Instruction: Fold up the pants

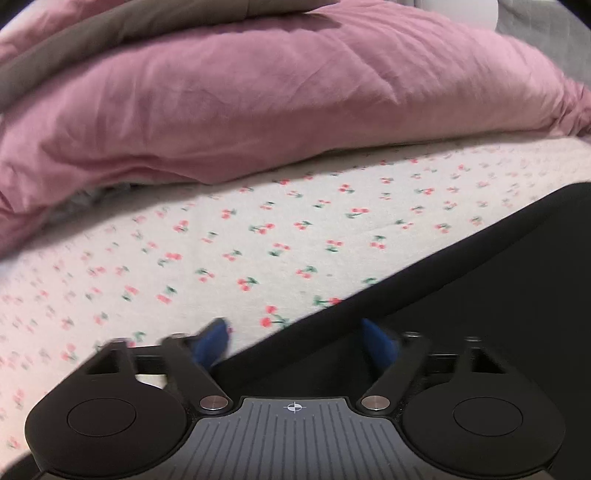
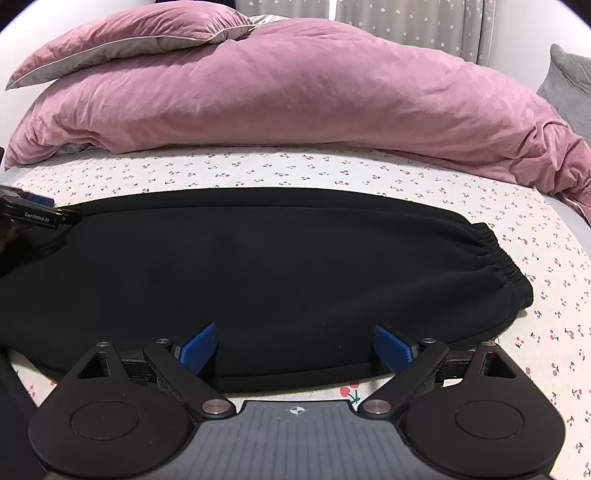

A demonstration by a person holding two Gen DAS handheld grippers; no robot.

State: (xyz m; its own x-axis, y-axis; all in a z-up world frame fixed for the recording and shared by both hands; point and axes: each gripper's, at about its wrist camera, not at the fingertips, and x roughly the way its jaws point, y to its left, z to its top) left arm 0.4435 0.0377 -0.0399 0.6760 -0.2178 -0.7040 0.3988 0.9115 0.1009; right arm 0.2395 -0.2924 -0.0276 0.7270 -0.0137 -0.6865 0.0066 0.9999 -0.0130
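Black pants (image 2: pixel 277 266) lie flat across the cherry-print bed sheet (image 2: pixel 258 173), with a gathered elastic end (image 2: pixel 496 258) at the right. My right gripper (image 2: pixel 295 349) hovers over the near edge of the pants, its blue pads wide apart and gripping nothing. In the left wrist view the pants (image 1: pixel 480 295) fill the lower right. Their straight edge runs diagonally between the pads of my left gripper (image 1: pixel 295 341), whose pads stand apart and do not press the cloth. Part of the left gripper (image 2: pixel 37 212) shows at the pants' far left end in the right wrist view.
A bulky pink duvet (image 2: pixel 295 92) lies heaped along the far side of the bed, with a pink pillow (image 2: pixel 129 33) on top at the left. A grey cushion (image 2: pixel 569 77) sits at the far right. Bare sheet (image 1: pixel 184 258) stretches between pants and duvet.
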